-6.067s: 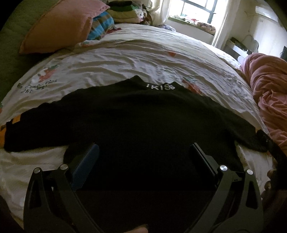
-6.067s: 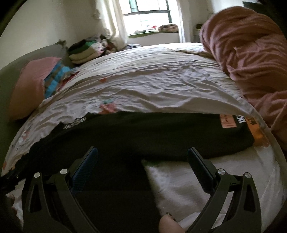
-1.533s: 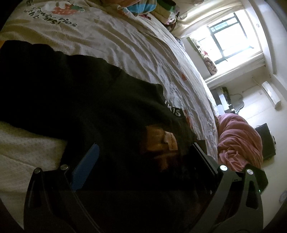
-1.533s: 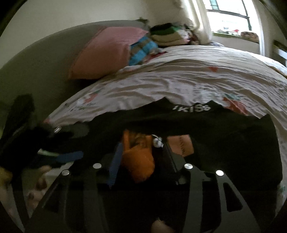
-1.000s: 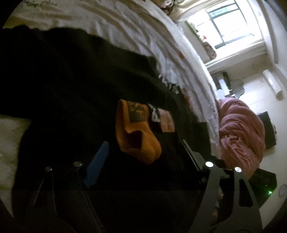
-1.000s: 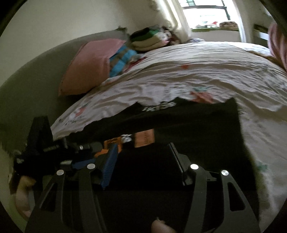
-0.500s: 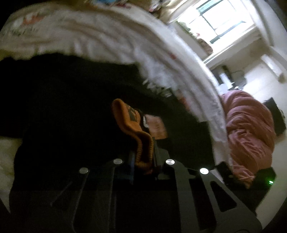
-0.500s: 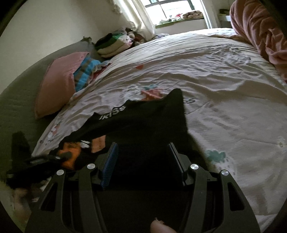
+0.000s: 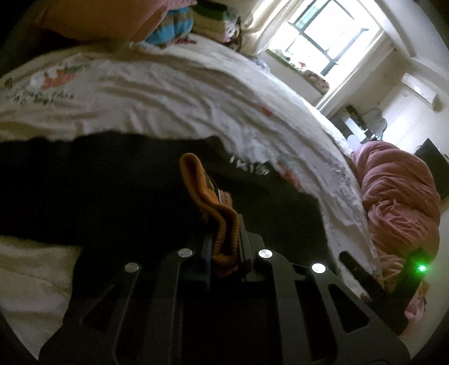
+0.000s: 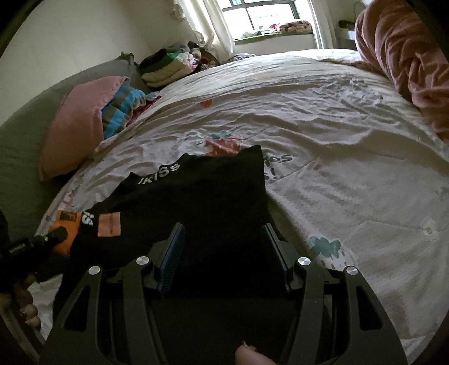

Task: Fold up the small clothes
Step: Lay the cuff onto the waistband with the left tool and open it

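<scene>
Garment: a black sweater (image 10: 213,202) is spread on the bed (image 10: 350,157), near its nearer edge; white lettering is seen at the collar, and the right side is folded in to a straight edge.
Cuff: an orange ribbed cuff (image 9: 221,224) at the end of one sleeve is drawn over the black body of the sweater; in the right wrist view it is seen at the far left (image 10: 64,227), beside a peach-coloured patch (image 10: 110,224).
Left tool: the left tool (image 9: 224,238) is clamped on the orange cuff, the knit being pinched between the two pads; in the right wrist view its dark tip (image 10: 53,234) is seen over the cuff.
Right tool: the right tool (image 10: 224,252) is held with its pads apart over the lower part of the sweater; black cloth lies under the gap, but no pinch is seen, and contact with the cloth cannot be told.
Hands: fingers of a hand (image 10: 25,306) are seen at the left edge behind the left tool, and a fingertip (image 10: 252,355) at the bottom edge.
Bedding: a pale printed sheet with strawberry motifs (image 10: 224,143) covers the bed; a pink pillow (image 10: 75,123) lies at the head, with a striped blue cloth (image 10: 123,106) just beside it.
Surroundings: a pile of folded clothes (image 10: 168,67) is seen near the window (image 10: 269,14); a rumpled pink blanket (image 10: 407,56) lies at the right of the bed.
</scene>
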`<state>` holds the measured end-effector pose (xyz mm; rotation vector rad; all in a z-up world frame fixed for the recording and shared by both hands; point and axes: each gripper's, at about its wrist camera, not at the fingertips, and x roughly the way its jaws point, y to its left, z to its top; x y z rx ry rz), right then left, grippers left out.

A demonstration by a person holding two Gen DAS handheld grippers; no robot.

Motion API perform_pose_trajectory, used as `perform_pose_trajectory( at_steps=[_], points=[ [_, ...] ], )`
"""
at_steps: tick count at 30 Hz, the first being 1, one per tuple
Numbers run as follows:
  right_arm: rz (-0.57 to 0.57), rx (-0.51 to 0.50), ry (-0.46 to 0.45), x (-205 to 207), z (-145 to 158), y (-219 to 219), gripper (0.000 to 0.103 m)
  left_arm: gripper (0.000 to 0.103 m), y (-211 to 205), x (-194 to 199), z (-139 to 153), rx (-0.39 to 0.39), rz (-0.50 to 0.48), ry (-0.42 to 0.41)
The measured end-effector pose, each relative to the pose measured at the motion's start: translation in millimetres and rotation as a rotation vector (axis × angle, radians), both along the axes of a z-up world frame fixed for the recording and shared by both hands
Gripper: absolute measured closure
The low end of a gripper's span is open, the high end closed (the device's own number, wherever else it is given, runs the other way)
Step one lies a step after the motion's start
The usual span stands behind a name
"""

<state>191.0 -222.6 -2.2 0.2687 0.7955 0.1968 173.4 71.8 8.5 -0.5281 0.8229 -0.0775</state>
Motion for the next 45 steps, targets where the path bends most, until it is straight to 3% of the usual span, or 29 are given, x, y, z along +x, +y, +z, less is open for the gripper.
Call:
perform_pose_trajectory(
  at_steps=[11, 13, 15, 18, 23, 29, 37, 45],
  points=[
    [-0.024, -0.145, 0.063, 42, -21, 1, 0.051, 0.095, 14, -5, -15, 0.014, 0.022, 0.038],
    [-0.012, -0.142, 0.089, 48, -28, -1, 0.063, 0.095, 18, -6, -17, 0.008, 0.026, 0.043],
    [-0.004, -0.163, 0.119, 52, -35, -1, 0.086, 0.094, 22, -7, -17, 0.016, 0.039, 0.042],
    [-0.014, -0.198, 0.115, 51, -41, -4, 0.091, 0.094, 28, -10, -15, 0.033, 0.056, 0.040],
    [-0.021, -0.246, 0.119, 49, -46, -1, 0.090, 0.094, 35, -19, -1, 0.081, 0.102, 0.004],
    [-0.032, -0.229, 0.076, 34, -31, 2, 0.082, 0.094, 19, -13, -2, 0.102, 0.036, 0.016],
    [0.135, -0.206, 0.008, 14, -12, 40, 0.072, 0.091, 9, -7, -43, 0.125, -0.013, 0.152],
    [0.233, -0.251, 0.056, 13, -24, 78, 0.055, 0.091, 9, -11, -49, 0.135, -0.010, 0.160]
  ],
)
